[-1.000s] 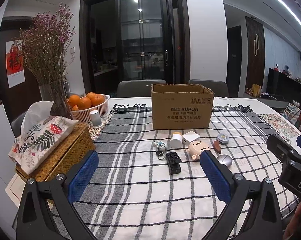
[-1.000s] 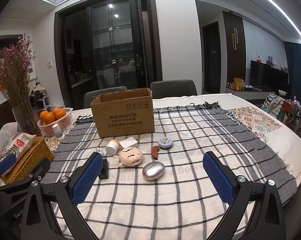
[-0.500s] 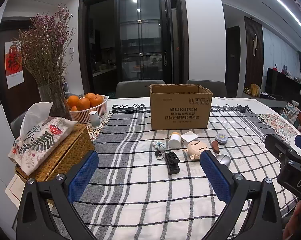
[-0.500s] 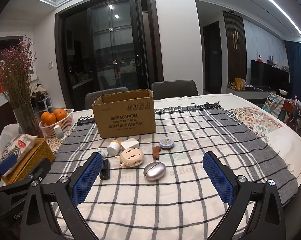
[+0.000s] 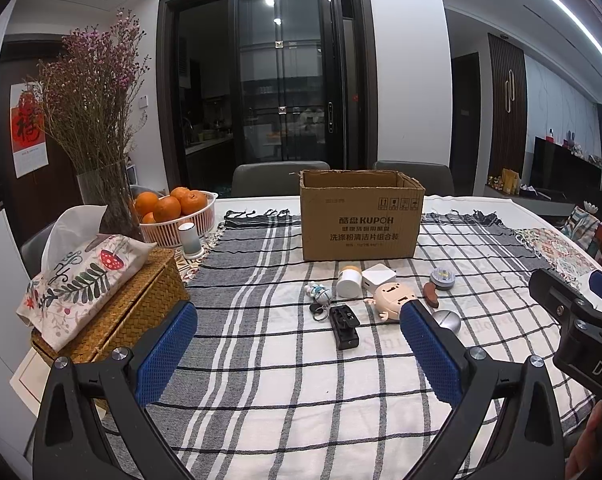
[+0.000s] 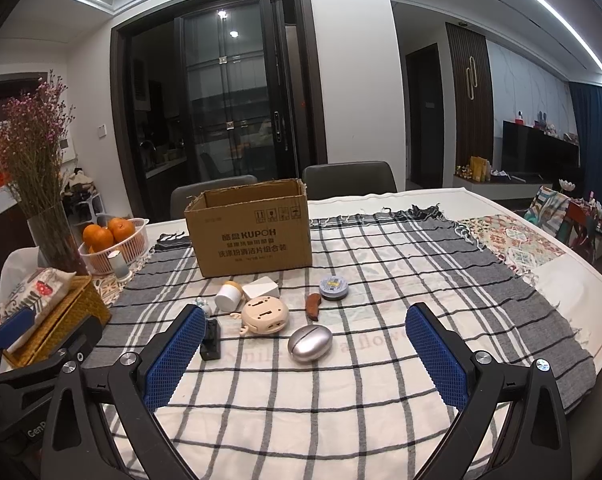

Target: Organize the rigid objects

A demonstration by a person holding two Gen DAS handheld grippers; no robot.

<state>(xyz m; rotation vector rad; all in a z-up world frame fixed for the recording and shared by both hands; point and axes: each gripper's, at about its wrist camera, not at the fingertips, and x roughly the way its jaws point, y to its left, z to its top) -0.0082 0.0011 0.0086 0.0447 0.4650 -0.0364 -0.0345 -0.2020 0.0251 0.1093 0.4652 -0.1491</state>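
An open cardboard box (image 5: 361, 216) (image 6: 253, 232) stands on the checked cloth. In front of it lie small objects: a white jar (image 5: 348, 282) (image 6: 229, 297), a white cube (image 5: 378, 277) (image 6: 261, 289), a beige pig toy (image 5: 390, 299) (image 6: 265, 315), a black clip (image 5: 344, 326) (image 6: 210, 343), a keychain figure (image 5: 319, 294), a brown piece (image 6: 313, 305), a round tin (image 5: 442, 278) (image 6: 333, 286) and a silver oval (image 6: 310, 342) (image 5: 447, 320). My left gripper (image 5: 299, 354) and right gripper (image 6: 306, 354) are open, empty, short of the objects.
A wicker box with a tissue pouch (image 5: 89, 280) sits at the left. Behind it are a vase of dried flowers (image 5: 105, 200), a basket of oranges (image 5: 173, 216) and a small white cylinder (image 5: 189, 238). Chairs (image 5: 277, 176) stand behind the table.
Both grippers have tilted or drawn back slightly, so the box and objects sit a little lower and closer in view. Nothing was grasped.
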